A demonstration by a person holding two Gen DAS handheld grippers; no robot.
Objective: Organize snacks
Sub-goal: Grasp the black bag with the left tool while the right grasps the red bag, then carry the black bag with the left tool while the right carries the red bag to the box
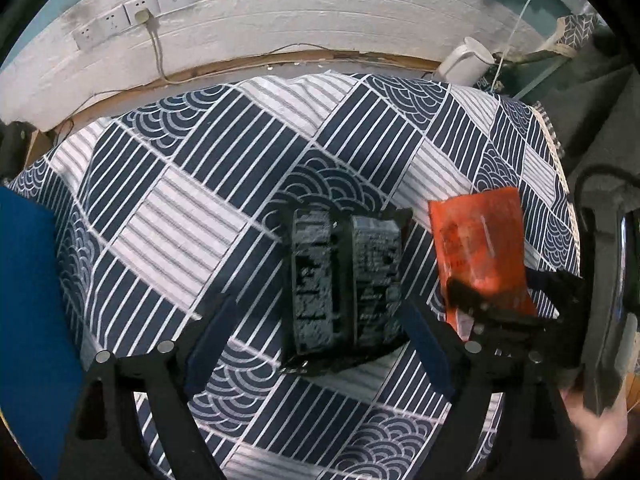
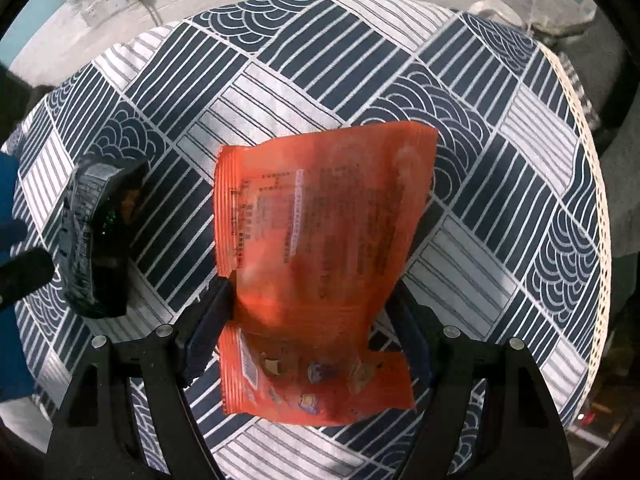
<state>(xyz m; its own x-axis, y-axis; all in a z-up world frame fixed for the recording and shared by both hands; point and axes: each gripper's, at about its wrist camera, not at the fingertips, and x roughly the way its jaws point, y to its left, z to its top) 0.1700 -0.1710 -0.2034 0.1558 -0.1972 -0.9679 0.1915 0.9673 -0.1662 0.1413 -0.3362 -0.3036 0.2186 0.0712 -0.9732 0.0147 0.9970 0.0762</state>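
The right gripper (image 2: pixel 312 312) pinches an orange snack bag (image 2: pixel 320 216) across its middle, its two fingers pressed into the bag from either side so that the bag bulges above them and hangs in a fold below. The bag stands roughly upright, lifted off the table, with printed text on the face turned to the camera and small pictures near its lower edge. From the left wrist view the same orange snack bag (image 1: pixel 480 248) shows at the right, with the right gripper (image 1: pixel 480 304) clamped on its lower part.

The left gripper (image 1: pixel 316 336) has its fingers spread wide, one on each side of a black snack pack (image 1: pixel 344 276) without touching it. The pack lies flat on the tablecloth (image 1: pixel 180 208), its printed back up (the lettering is too blurred to read), and it sits just left of the orange bag, with a strip of cloth between them. In the right wrist view the black snack pack (image 2: pixel 96 236) lies at the left.

The tablecloth (image 2: pixel 500 168) is navy and white, patterned in stripes and wave arcs. At the far edge of the table a white jug (image 1: pixel 466 60) stands near the wall, and a row of wall sockets (image 1: pixel 132 20) runs along the white brick-textured wall, one with a plug and cord
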